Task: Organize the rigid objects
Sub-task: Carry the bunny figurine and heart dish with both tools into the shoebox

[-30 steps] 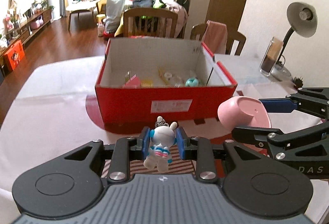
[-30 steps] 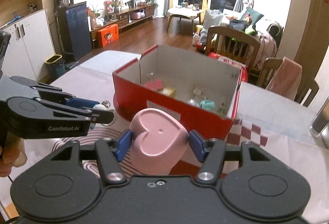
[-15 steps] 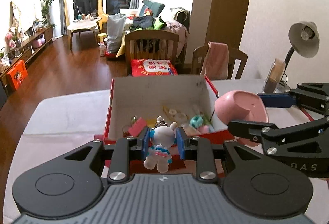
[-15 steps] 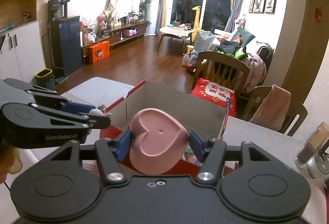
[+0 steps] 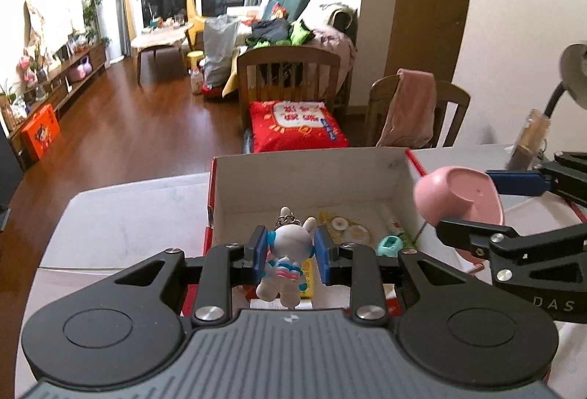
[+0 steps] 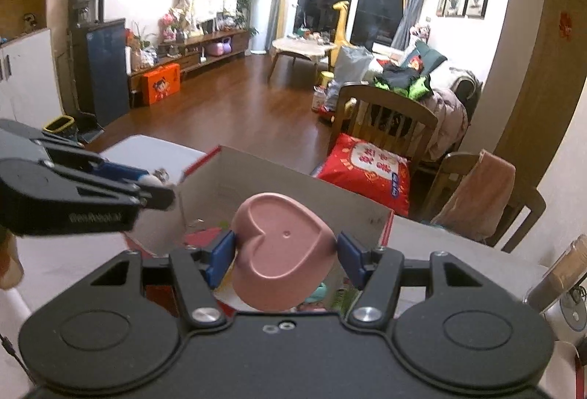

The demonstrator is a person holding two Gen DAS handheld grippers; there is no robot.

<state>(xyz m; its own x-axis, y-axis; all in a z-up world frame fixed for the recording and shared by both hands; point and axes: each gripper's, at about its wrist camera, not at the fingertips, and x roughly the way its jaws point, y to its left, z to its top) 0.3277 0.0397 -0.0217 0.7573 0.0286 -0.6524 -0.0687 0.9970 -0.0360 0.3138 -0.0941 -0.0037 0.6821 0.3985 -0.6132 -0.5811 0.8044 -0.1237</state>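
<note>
My left gripper [image 5: 290, 254] is shut on a white rabbit figurine keychain [image 5: 288, 261] and holds it above the near part of the open red shoebox [image 5: 312, 175]. My right gripper [image 6: 284, 254] is shut on a pink heart-shaped dish [image 6: 282, 245], held over the same box [image 6: 293, 186]. The dish also shows in the left wrist view [image 5: 458, 197], above the box's right wall. Inside the box lie a teal toy [image 5: 390, 246], a tape roll [image 5: 339, 223] and other small items. The left gripper shows in the right wrist view [image 6: 154, 184] at the box's left wall.
The box stands on a white-clothed table [image 5: 128, 215]. A desk lamp [image 5: 572, 72] and a glass jar [image 5: 528, 138] stand at the table's right side. Wooden chairs [image 5: 290, 76], one with a red cushion [image 5: 297, 124], stand behind the table.
Both grippers have risen and moved forward from in front of the box to above its inside, each still holding its object.
</note>
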